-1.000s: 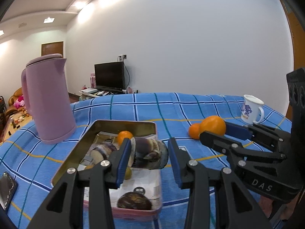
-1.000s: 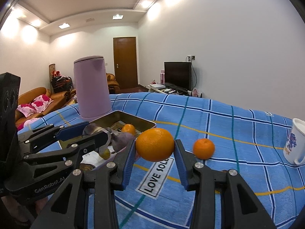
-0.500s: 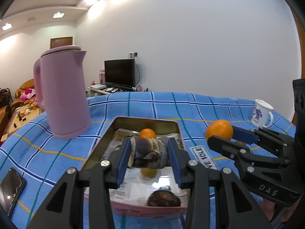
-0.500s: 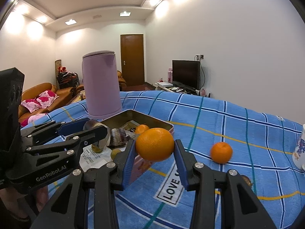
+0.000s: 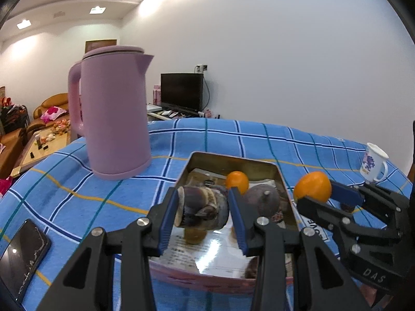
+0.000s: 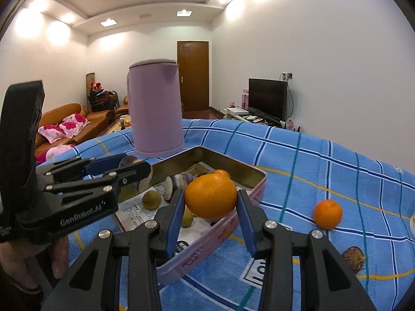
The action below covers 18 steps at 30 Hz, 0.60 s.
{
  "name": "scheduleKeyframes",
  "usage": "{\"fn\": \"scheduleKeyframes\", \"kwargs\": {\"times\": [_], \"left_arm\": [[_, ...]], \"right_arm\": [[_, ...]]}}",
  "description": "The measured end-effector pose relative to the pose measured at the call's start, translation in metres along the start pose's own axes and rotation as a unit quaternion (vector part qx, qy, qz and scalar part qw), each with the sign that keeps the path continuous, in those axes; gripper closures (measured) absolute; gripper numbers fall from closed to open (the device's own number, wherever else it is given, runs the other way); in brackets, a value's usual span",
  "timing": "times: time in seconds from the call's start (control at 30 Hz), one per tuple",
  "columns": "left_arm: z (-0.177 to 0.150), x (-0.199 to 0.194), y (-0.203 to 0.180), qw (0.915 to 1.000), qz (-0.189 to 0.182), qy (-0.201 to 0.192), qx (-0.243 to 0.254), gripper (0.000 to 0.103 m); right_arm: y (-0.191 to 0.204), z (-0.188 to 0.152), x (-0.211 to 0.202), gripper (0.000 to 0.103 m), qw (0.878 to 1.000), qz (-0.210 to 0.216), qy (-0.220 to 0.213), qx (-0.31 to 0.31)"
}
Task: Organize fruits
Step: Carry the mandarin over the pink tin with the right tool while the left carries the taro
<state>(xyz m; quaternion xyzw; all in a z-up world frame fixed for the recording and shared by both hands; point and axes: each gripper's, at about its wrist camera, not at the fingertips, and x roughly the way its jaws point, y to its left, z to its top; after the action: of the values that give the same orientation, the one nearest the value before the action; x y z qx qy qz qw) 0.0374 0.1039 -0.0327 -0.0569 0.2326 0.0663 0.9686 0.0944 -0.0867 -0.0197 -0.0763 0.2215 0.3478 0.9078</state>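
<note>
1. Both claws are loaded: the left gripper point(image 5: 203, 213) has its blue pads pressed on the two ends of a short, dark purple piece of sugarcane point(image 5: 201, 211), which lies crosswise between the fingers.

2. Clamped between the right gripper's point(image 6: 210, 208) pads is a large orange point(image 6: 210, 196), with the jaws only partly apart, just the fruit's width (from the left wrist view the same orange shows at the right, pinched in the black fingers).

3. Each piece of fruit hangs in the air over or beside the open tin tray point(image 5: 281, 181), the sugarcane above its middle and the orange at its near corner. My reading is that the tray is the collecting place, so both loads are carried there to be set down.

4. Already lying in the tray, on printed paper, are a small orange point(image 5: 237, 180), a round dark purple fruit point(image 5: 262, 199), a brownish-green fruit point(image 6: 151, 200) and another cane piece point(image 6: 179, 182).

5. Still out on the blue checked cloth point(image 6: 324, 160) are a loose orange point(image 6: 327, 213) and a small brown fruit point(image 6: 354, 256), well apart from the tray (so the task looks partly done).

6. Standing clear behind the tray is a pink kettle point(image 5: 114, 124); a mug point(image 5: 374, 162) sits at the cloth's far right edge and a phone point(image 5: 22, 255) lies at its left.
</note>
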Motion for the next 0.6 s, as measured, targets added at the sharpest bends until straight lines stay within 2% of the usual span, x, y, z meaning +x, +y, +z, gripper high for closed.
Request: {"fn": "scheduleKeyframes", "kwargs": {"times": [0.6], "left_arm": [[0.0, 0.008, 0.014, 0.9997, 0.011, 0.023, -0.003, 0.061]], "right_arm": [[0.019, 0.002, 0.018, 0.061, 0.999, 0.023, 0.033, -0.031]]}}
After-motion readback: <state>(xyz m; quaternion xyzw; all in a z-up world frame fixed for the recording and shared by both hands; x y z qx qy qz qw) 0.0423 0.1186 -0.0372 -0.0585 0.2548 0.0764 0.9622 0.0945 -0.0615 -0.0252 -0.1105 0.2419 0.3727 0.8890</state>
